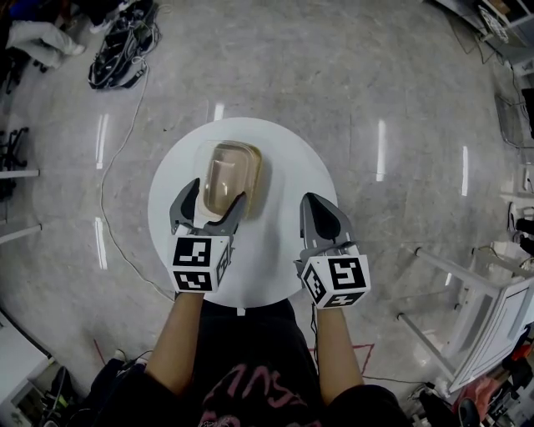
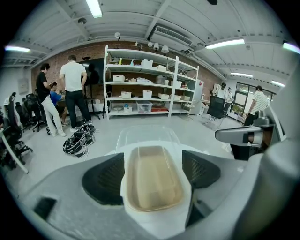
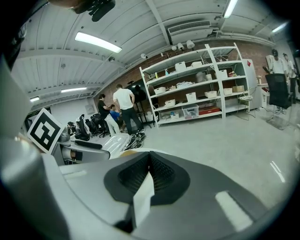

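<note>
With its jaws wide apart, the left gripper [image 1: 217, 198] framed the near end of the plastic box [image 1: 232, 171] on the round table [image 1: 275, 242], seemingly poised to grasp, needing a square squeeze, while the right gripper [image 1: 315, 204] hung closed and empty.

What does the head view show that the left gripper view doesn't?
Only the head view: the person's arms and the full round outline of the table. Only the left gripper view: shelves, standing people and ceiling lights. Both: the lidded container between the open jaws of the left gripper, the table under it, and a black bundle on the floor.
</note>
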A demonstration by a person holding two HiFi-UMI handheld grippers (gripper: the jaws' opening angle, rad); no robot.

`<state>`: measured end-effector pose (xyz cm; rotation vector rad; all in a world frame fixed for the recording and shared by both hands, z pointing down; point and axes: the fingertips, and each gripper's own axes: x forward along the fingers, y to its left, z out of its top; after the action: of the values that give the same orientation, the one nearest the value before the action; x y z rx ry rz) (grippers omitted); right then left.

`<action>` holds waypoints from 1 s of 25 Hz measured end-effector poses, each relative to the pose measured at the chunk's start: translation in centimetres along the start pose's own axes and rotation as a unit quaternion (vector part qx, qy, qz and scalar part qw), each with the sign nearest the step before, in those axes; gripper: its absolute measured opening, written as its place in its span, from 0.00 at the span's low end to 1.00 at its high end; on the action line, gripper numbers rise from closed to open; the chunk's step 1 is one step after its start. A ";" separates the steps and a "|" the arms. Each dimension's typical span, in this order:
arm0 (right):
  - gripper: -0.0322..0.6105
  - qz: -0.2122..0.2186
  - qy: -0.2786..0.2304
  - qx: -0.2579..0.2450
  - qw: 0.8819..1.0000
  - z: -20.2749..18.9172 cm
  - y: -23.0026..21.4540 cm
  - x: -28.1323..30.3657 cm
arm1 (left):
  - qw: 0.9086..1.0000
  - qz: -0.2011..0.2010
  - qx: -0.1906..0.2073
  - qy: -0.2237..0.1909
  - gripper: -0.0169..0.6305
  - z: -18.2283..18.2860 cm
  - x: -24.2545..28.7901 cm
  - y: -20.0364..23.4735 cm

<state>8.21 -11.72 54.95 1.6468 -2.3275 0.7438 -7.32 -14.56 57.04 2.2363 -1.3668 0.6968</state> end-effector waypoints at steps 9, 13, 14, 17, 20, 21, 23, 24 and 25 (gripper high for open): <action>0.06 0.012 -0.020 -0.012 1.000 2.0 1.4 -1.1 | 0.999 0.008 0.003 -0.043 0.62 3.0 -2.6 -0.4; 0.06 0.014 -0.033 -0.021 0.999 3.4 2.3 -1.7 | 0.998 0.009 0.005 -0.068 0.62 4.9 -4.0 -0.3; 0.06 0.014 -0.036 -0.022 0.999 3.7 2.5 -2.0 | 0.997 0.010 0.006 -0.074 0.62 5.3 -4.4 -0.5; 0.06 0.015 -0.047 -0.028 0.998 4.9 2.9 -2.8 | 0.996 0.012 0.009 -0.092 0.62 6.7 -5.6 -0.8; 0.06 0.013 -0.058 -0.032 0.998 6.1 3.3 -3.2 | 0.994 0.012 0.012 -0.109 0.62 7.9 -6.7 -0.7; 0.06 0.013 -0.062 -0.034 0.997 6.4 3.4 -3.4 | 0.993 0.012 0.013 -0.115 0.62 8.3 -7.1 -0.7; 0.06 0.012 -0.070 -0.036 0.997 7.0 3.6 -4.0 | 0.992 0.013 0.016 -0.127 0.62 9.0 -8.0 -1.0; 0.06 0.012 -0.074 -0.037 0.996 7.3 3.7 -4.3 | 0.991 0.013 0.017 -0.134 0.62 9.4 -8.5 -1.1; 0.06 0.012 -0.079 -0.039 0.996 7.5 3.9 -4.6 | 0.990 0.014 0.018 -0.140 0.62 9.7 -9.0 -1.2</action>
<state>7.23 -10.75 45.40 1.7024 -2.4535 0.5389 -7.86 -13.65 43.78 2.4194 -1.5275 0.4298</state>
